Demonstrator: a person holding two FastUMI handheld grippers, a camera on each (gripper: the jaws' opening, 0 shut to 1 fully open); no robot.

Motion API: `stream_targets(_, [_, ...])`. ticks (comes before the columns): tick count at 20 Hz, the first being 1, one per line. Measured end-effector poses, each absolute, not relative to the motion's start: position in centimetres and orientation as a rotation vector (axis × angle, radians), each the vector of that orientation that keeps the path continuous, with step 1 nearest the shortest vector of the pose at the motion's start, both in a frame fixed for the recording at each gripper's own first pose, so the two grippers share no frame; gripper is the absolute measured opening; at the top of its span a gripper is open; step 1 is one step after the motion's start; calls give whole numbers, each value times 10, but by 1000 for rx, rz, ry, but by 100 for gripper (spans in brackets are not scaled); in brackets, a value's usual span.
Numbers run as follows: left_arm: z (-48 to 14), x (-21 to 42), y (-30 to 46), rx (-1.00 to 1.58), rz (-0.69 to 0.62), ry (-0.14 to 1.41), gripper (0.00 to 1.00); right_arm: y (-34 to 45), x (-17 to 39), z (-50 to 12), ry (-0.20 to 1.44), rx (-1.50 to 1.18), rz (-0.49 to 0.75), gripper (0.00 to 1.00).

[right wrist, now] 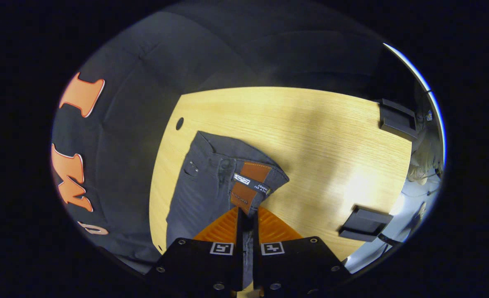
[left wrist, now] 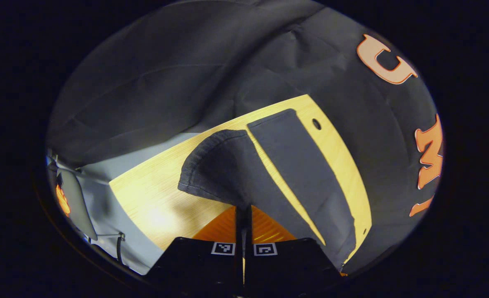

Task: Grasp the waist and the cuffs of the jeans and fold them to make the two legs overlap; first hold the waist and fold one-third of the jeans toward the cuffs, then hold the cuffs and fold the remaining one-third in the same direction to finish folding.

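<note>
While the left gripper (left wrist: pixel 243 215) pinches the lifted cuff (left wrist: pixel 223 165) and the right gripper (right wrist: pixel 246 217) pinches the waist (right wrist: pixel 244 182), the jeans (right wrist: pixel 205 186) run lengthwise along the table's (right wrist: pixel 310 124) far edge.

Left claw (left wrist: pixel 243 213): fingers nearly closed, pinching dark cloth of jeans (left wrist: pixel 244 174) at cuff end. Right claw (right wrist: pixel 246 217): fingers drawn together, clamping jeans at waist, raised above tabletop (right wrist: pixel 310 136).
</note>
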State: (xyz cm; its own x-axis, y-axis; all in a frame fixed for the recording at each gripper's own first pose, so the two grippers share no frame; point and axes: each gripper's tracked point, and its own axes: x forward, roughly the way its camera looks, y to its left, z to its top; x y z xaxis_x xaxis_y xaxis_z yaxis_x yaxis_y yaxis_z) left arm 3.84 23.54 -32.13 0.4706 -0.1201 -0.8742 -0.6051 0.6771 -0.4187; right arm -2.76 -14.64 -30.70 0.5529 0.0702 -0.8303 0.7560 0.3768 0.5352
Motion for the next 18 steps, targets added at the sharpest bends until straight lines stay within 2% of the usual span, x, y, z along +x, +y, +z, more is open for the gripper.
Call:
stream_targets(6, [-312, 98, 245, -799, 211, 1062, 2, -142, -2, -260, 818, 1136, -601, 10])
stream_targets(10, [-320, 133, 246, -786, 167, 1093, 2, -144, 6, -252, 804, 1167, -656, 10])
stream_targets(18, [-331, 199, 238, -711, 220, 1120, 2, -144, 49, -265, 860, 1207, -638, 10])
